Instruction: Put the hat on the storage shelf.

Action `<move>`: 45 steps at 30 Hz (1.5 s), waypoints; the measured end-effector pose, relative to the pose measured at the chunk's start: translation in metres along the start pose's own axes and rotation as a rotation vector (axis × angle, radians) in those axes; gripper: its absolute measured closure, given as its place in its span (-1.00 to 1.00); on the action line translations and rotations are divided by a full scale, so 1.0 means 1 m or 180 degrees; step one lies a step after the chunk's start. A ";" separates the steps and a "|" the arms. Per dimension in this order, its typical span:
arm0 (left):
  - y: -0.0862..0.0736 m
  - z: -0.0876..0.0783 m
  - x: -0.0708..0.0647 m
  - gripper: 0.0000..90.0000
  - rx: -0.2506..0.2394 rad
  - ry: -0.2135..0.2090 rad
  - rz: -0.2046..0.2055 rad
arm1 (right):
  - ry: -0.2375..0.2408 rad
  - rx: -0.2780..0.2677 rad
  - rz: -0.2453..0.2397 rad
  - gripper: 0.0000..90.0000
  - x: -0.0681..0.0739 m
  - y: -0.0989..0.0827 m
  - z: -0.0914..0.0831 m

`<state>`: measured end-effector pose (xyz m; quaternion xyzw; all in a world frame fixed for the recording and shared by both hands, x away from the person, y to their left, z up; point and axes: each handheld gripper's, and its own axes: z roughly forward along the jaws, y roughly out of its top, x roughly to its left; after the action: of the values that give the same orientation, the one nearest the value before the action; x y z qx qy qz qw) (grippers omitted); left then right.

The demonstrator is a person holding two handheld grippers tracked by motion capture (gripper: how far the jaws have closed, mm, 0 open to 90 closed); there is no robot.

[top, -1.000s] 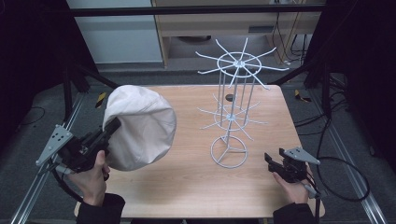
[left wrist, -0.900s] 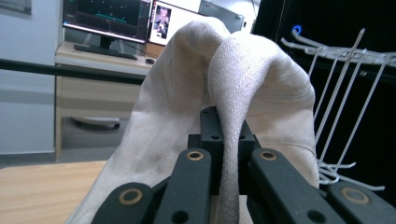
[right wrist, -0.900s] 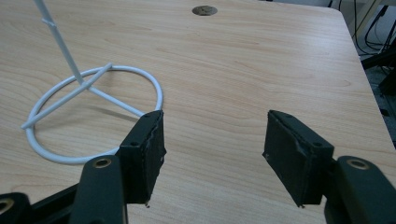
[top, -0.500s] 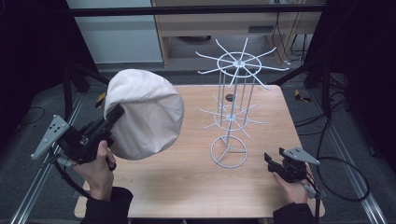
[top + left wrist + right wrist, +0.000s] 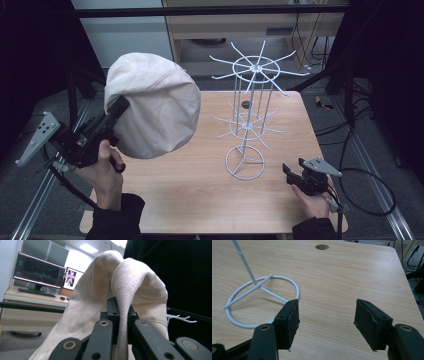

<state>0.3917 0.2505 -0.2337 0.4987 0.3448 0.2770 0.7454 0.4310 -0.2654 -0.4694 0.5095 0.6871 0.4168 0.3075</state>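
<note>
Since the earlier frames the left gripper (image 5: 116, 107) has risen, carrying the cream cloth hat (image 5: 152, 105) higher above the table's (image 5: 200, 200) left side, while the right gripper (image 5: 292, 175) has kept its place and its jaws have just been opening, with nothing between them. The left jaws are clenched on a fold of the hat's (image 5: 130, 290) fabric — the cloth runs up from between them and billows over and ahead of their tips. Beyond the hat, farther along the table, stands the white wire rack (image 5: 248, 120), apart from the cloth. The right jaws stand parted over bare wood — just ahead of the left-hand jaw in the right gripper view lies the rack's ring base (image 5: 294, 287), close by but not gripped.
</note>
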 end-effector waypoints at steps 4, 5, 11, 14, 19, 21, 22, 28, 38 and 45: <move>0.006 0.004 -0.007 0.96 -0.0052 -0.0073 -0.0003 | -0.0003 0.0001 -0.0001 -0.19 0.000 0.000 0.000; 0.007 0.006 -0.009 0.96 -0.0063 -0.0085 0.0003 | 0.0003 0.0003 0.0002 -0.19 0.000 0.000 0.000; 0.012 0.017 -0.019 0.96 -0.0095 -0.0171 -0.0005 | 0.0003 -0.0004 0.0001 -0.19 0.000 0.000 0.000; 0.012 0.023 -0.024 0.96 -0.0085 -0.0210 -0.0008 | 0.0007 0.0004 -0.0004 -0.19 0.000 0.000 0.000; 0.012 0.037 -0.032 0.96 -0.0109 -0.0276 -0.0043 | -0.0001 0.0006 -0.0018 -0.19 0.000 0.000 0.001; 0.013 0.043 -0.035 0.96 -0.0114 -0.0284 -0.0046 | 0.0002 0.0004 -0.0018 -0.19 0.000 0.000 0.001; 0.013 0.046 -0.036 0.96 -0.0113 -0.0288 -0.0049 | 0.0010 0.0010 -0.0001 -0.19 0.000 0.000 0.001; 0.008 0.065 -0.041 0.96 -0.0052 -0.0293 -0.0059 | 0.0016 -0.0001 -0.0013 -0.19 0.000 0.000 0.001; -0.013 0.081 -0.034 0.96 0.0102 -0.0298 -0.0069 | 0.0029 0.0011 -0.0010 -0.19 0.000 0.000 0.002; -0.024 0.082 -0.025 0.95 0.0205 -0.0230 -0.0102 | 0.0035 0.0008 -0.0011 -0.19 0.001 0.000 0.002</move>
<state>0.4433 0.1781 -0.2289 0.5265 0.3343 0.2356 0.7453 0.4323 -0.2644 -0.4703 0.5064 0.6902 0.4182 0.3038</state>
